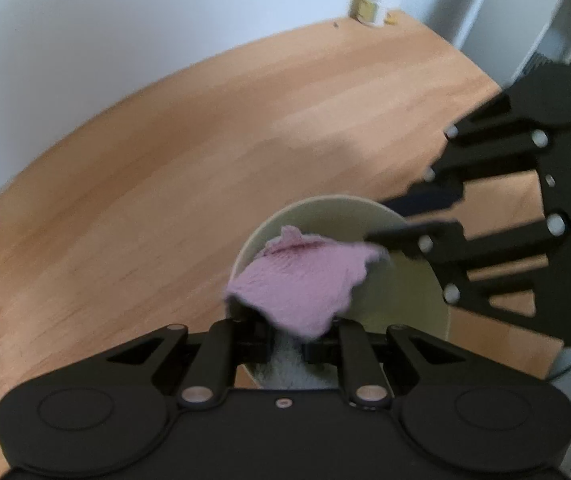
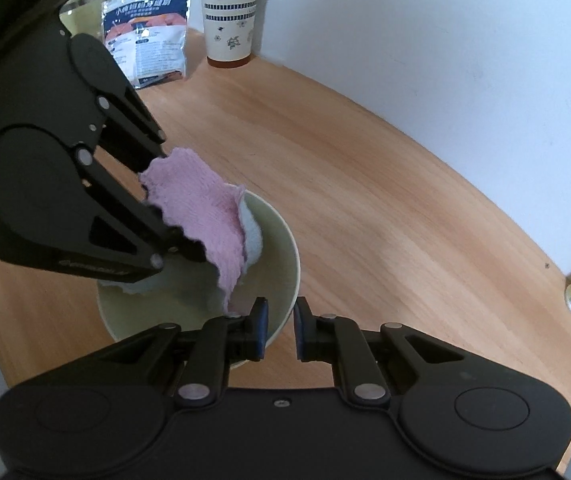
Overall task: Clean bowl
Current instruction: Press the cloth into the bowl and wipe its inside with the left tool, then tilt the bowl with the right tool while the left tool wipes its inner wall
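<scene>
1. Left tongs (image 2: 165,216) are clamped on a pink fuzzy cloth with a pale blue-white underside (image 2: 209,216), fingers pinching its upper edge.
2. That cloth (image 1: 305,280) hangs down into a pale green round bowl (image 2: 281,240), draped over the bowl's near-left rim and touching the inner wall.
3. Right tongs (image 2: 279,324) straddle the bowl's rim, one finger (image 2: 259,320) inside, the other outside; they look closed on it, with the wall between the pads.
4. From the left wrist view the right tongs (image 1: 389,220) come in from the right, tips at the bowl's (image 1: 409,280) far rim, next to the cloth's corner.
5. Bowl sits on a light wooden round tabletop (image 2: 385,200), near its front edge.
6. Tall floral paper cup with a red base (image 2: 231,12) stands at the tabletop's far edge by the white wall, beside a blue-and-white printed pouch (image 2: 147,28).
7. Small white-capped bottle with a yellow label (image 1: 373,2) sits well apart from the bowl, by the wall at the other end.
</scene>
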A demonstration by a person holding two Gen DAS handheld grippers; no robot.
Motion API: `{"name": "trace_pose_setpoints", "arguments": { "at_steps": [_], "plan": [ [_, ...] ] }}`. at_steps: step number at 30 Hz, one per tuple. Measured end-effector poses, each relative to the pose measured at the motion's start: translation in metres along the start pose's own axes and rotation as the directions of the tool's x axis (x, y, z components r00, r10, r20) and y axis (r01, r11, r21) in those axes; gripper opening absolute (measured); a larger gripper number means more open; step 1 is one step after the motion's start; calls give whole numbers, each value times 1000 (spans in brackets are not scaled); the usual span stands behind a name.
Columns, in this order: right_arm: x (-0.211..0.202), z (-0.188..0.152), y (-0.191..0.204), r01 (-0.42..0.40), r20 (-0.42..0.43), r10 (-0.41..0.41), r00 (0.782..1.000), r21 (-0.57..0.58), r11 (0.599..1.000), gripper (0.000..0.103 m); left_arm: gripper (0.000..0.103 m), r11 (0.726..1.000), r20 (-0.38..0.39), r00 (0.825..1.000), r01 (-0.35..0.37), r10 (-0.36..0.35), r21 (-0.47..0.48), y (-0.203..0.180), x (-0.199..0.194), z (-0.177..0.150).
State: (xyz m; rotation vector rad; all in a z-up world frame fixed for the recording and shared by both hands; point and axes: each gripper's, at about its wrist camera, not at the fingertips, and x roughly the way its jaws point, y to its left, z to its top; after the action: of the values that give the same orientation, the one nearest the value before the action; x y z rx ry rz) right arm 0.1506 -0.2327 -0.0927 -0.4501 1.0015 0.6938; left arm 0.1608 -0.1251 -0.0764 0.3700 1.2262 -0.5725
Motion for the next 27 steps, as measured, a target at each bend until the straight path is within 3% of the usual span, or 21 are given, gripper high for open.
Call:
{"name": "trace_pose_setpoints", "arguments": {
  "at_steps": [10,12,18,27],
  "plan": [
    [8,5,-5,-13,-18,13,1000,10,1000,9,14,989,-70,987,147,-146,4,5,1,-4],
    [11,7,-16,-51,-37,56,998,117,992,6,14,982,-75,979,186,-187,-25,7,4,-4],
    [15,3,-32,-104,-64,125,990,265,959,7,14,965,-83,962,260,-262,-26,-2,12,-2],
    [17,1,-26,-93,-91,130,987,331,939,10,13,945,-25,944,328,-328,-17,-17,23,5]
  ]
}}
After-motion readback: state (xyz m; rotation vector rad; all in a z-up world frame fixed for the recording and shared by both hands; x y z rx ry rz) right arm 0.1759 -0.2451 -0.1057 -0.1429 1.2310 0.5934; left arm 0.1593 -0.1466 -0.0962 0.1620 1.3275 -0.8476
